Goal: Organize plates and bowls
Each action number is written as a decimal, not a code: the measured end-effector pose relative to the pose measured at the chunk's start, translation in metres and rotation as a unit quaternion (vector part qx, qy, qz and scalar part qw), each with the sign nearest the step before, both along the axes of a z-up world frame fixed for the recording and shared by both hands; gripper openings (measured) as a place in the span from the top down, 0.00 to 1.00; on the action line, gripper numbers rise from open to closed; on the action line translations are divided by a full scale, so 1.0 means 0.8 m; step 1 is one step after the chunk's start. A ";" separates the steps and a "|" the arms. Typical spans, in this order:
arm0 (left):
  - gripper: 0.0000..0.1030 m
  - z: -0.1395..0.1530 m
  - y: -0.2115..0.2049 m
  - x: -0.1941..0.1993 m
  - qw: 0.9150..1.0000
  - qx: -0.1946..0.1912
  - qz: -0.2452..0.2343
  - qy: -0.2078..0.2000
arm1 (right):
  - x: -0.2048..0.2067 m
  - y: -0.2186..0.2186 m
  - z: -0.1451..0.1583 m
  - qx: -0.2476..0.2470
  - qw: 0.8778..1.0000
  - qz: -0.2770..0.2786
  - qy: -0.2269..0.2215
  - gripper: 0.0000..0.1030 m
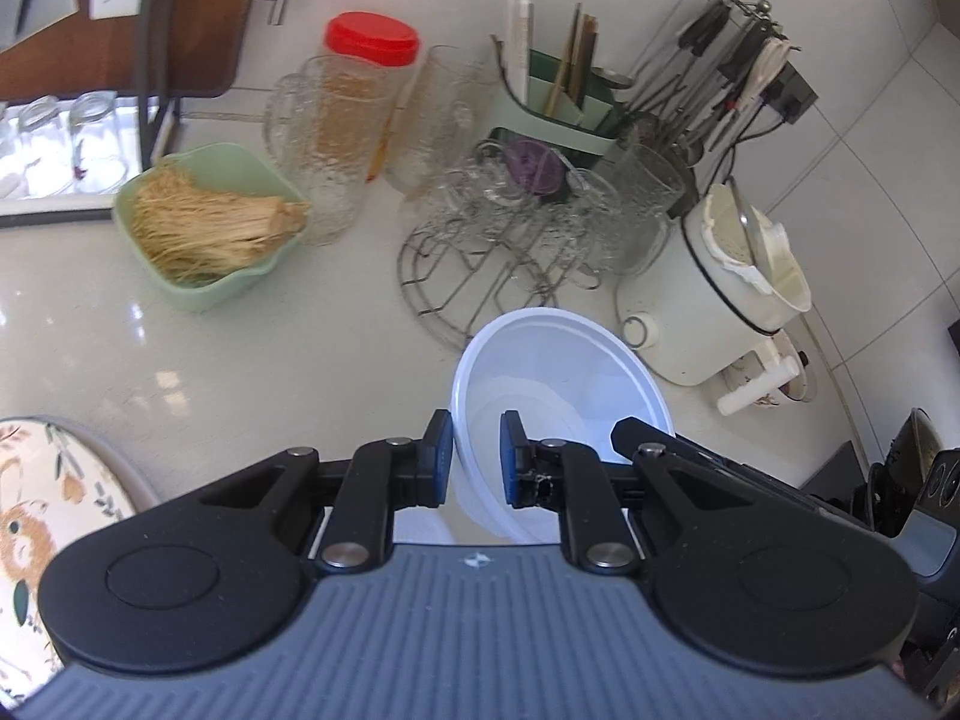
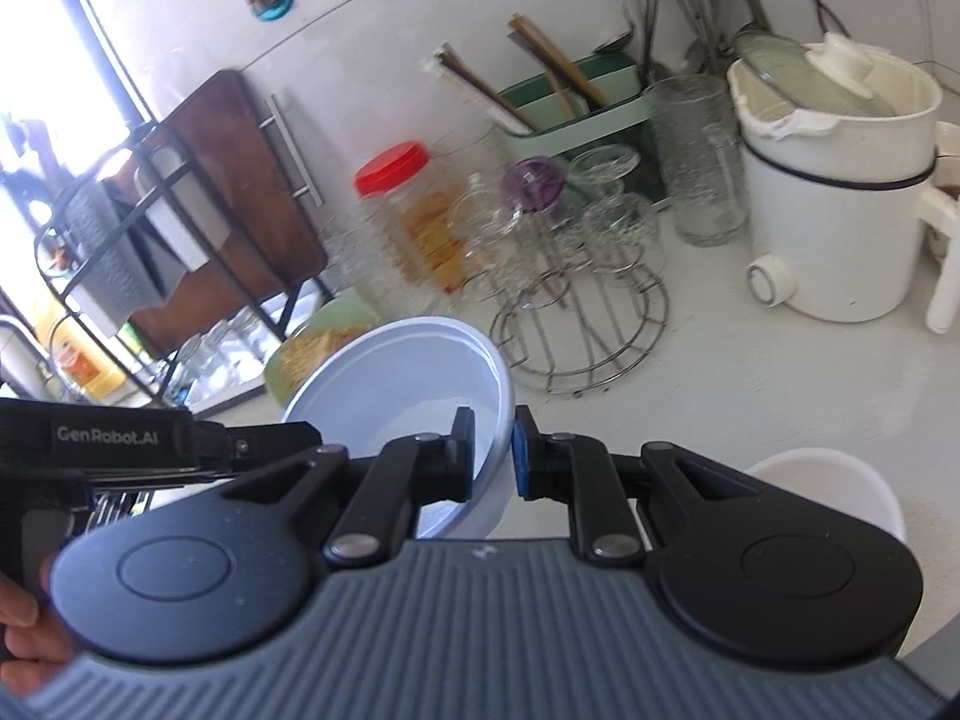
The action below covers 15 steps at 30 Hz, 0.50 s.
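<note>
White counter (image 1: 198, 360) carrying, by descending size: a cream cooker (image 1: 714, 312) at right; a wire glass rack (image 1: 498, 252) at centre; a green dish (image 1: 204, 228) of noodles at left; a red-lidded jar (image 1: 360, 114) behind it. A floral plate (image 1: 42, 516) lies at the lower left edge. The white bowl (image 1: 558, 384) is held tilted above the counter, in front of the rack. Left gripper (image 1: 475, 459): fingers narrow, clamping the bowl's near rim, one inside, one outside. Right gripper (image 2: 492, 450): fingers narrow, pinching the bowl's (image 2: 396, 372) opposite rim likewise. A second white bowl (image 2: 834, 486) sits beside the right gripper.
</note>
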<state>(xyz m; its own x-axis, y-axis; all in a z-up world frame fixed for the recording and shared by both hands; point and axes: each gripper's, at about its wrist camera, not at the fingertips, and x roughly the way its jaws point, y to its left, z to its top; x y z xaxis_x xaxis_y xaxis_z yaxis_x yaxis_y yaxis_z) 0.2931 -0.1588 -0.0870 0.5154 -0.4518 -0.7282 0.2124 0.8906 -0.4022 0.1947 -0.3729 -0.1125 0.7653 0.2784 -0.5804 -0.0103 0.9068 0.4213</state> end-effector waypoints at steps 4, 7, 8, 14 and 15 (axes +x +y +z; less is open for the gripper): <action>0.83 -0.006 0.017 -0.010 1.000 -0.003 0.018 0.004 | 0.002 0.012 -0.005 0.005 1.000 0.023 0.008 0.84; 0.83 -0.013 0.030 -0.019 0.999 -0.007 0.037 0.008 | 0.007 0.022 -0.011 0.002 0.999 0.043 0.021 0.84; 0.83 -0.016 0.035 -0.022 0.999 -0.007 0.045 0.008 | 0.008 0.024 -0.012 0.004 0.998 0.052 0.024 0.84; 0.83 -0.038 0.054 -0.033 0.997 -0.005 0.066 0.028 | 0.013 0.041 -0.029 -0.002 0.995 0.085 0.051 0.83; 0.83 -0.041 0.056 -0.036 0.997 -0.003 0.065 0.029 | 0.012 0.042 -0.032 -0.002 0.995 0.088 0.055 0.83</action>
<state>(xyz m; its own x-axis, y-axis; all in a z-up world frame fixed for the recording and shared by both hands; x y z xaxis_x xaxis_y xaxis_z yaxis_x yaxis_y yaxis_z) 0.2644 -0.1140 -0.1201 0.5266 -0.3885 -0.7561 0.0702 0.9063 -0.4168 0.2041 -0.3395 -0.1379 0.6370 0.4005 -0.6586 -0.1239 0.8965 0.4253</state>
